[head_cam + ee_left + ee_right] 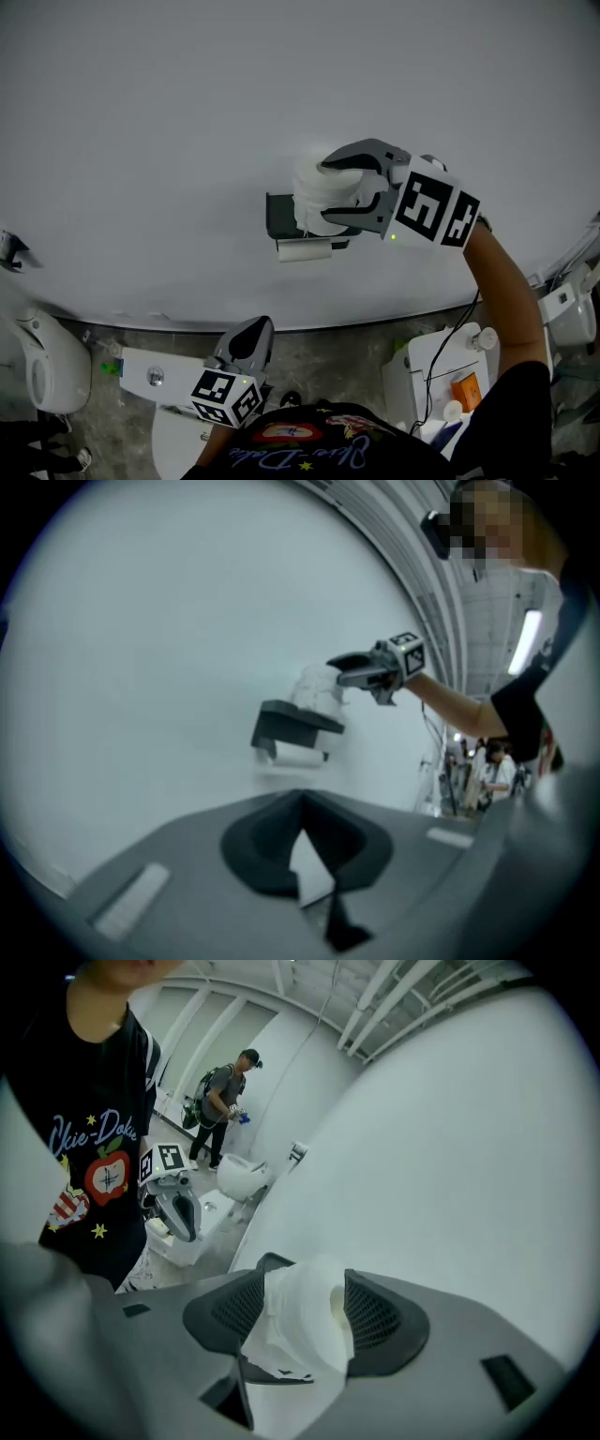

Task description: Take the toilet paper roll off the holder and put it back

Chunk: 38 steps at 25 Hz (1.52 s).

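Soft even light, faint shadows; gripper views fisheye, dark blurred corners.

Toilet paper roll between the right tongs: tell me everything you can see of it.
The toilet paper roll is white, soft and rumpled, with a loose ragged sheet hanging in front. It appears to rest on top of the black wall holder. The right tongs stand open on either side of it.

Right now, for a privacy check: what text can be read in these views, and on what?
"ckie-Dol…": cursive print on the person's black T-shirt, partly legible.
Print on the orange item: too small to read.
Cubes on left gripper and right gripper: marker squares, no words.
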{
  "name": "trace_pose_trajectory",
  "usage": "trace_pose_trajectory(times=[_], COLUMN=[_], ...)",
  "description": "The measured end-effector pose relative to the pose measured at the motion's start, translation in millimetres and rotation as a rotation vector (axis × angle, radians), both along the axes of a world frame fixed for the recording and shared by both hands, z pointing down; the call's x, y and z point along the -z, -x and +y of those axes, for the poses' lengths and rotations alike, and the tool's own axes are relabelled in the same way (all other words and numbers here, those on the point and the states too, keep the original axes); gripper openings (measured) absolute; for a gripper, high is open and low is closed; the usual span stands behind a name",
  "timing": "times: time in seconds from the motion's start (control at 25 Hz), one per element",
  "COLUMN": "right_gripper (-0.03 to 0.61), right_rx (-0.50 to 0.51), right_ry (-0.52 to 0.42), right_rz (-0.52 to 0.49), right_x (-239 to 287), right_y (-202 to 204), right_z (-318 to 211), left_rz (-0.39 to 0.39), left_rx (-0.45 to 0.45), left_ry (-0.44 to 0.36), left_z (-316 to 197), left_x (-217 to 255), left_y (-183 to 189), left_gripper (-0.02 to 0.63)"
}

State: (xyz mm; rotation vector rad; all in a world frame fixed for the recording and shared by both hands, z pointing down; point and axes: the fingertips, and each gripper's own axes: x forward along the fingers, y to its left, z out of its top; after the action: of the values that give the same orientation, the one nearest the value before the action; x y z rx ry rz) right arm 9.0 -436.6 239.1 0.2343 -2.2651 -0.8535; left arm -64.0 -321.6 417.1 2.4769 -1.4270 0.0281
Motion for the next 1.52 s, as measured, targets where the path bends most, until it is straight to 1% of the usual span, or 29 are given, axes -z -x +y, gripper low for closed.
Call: trace_pose_trajectory(times=[0.08, 0.32, 0.48, 0.6, 0.72, 0.8, 0.84, 0.96, 1.08, 1.24, 1.32, 1.4, 1.52], right_gripper=[0.242, 0.241, 0.241, 0.241, 0.238, 0.236, 0.236, 0.235, 0.233, 0.233, 0.227, 0.225, 0.224], right_rx=[-0.019, -0.042, -0.059, -0.085, -0.133, -0.159, -0.173, -0.205, -0.214, -0.195, -0.147, -0.115, -0.139], right_ry=[0.025, 0.145, 0.163, 0.153, 0.148, 0.15, 0.157, 0.196, 0.242, 0.315, 0.363, 0.404, 0.418], right_rz=[0.032, 0.054, 0.07, 0.037, -0.033, -0.127, -0.197, -0.466, -0.727, -1.029, -1.151, -1.244, -1.309], right_x=[-6, -17, -19, -17, -12, -7, -3, 13, 28, 35, 30, 19, -2], right_y=[-1, 1, 1, 0, -5, -11, -15, -32, -53, -88, -96, -101, -106], right_z=[-6, -10, -11, -11, -12, -13, -13, -10, 6, 42, 57, 74, 98], left_rz=[0.005, 0.016, 0.026, 0.031, 0.033, 0.033, 0.033, 0.03, 0.023, 0.017, 0.016, 0.013, 0.006], left_rx=[0.009, 0.017, 0.014, 0.005, -0.01, -0.019, -0.023, -0.038, -0.048, -0.058, -0.066, -0.077, -0.091], left_ry=[0.003, 0.006, 0.007, 0.008, 0.005, 0.001, 0.0, -0.003, -0.01, -0.026, -0.029, -0.027, -0.025], left_z=[1, 2, 3, 4, 4, 3, 2, 1, 2, 4, -4, -6, -5], left_x=[-1, -4, -6, -7, -6, -4, -3, -2, -1, 3, 6, 7, 6], left_y=[3, 7, 6, 4, -1, -3, -4, -8, -11, -17, -16, -18, -24], left_gripper=[-0.002, -0.002, -0.002, -0.002, -0.002, -0.002, -0.002, -0.002, -0.002, -0.002, -0.002, -0.002, -0.002])
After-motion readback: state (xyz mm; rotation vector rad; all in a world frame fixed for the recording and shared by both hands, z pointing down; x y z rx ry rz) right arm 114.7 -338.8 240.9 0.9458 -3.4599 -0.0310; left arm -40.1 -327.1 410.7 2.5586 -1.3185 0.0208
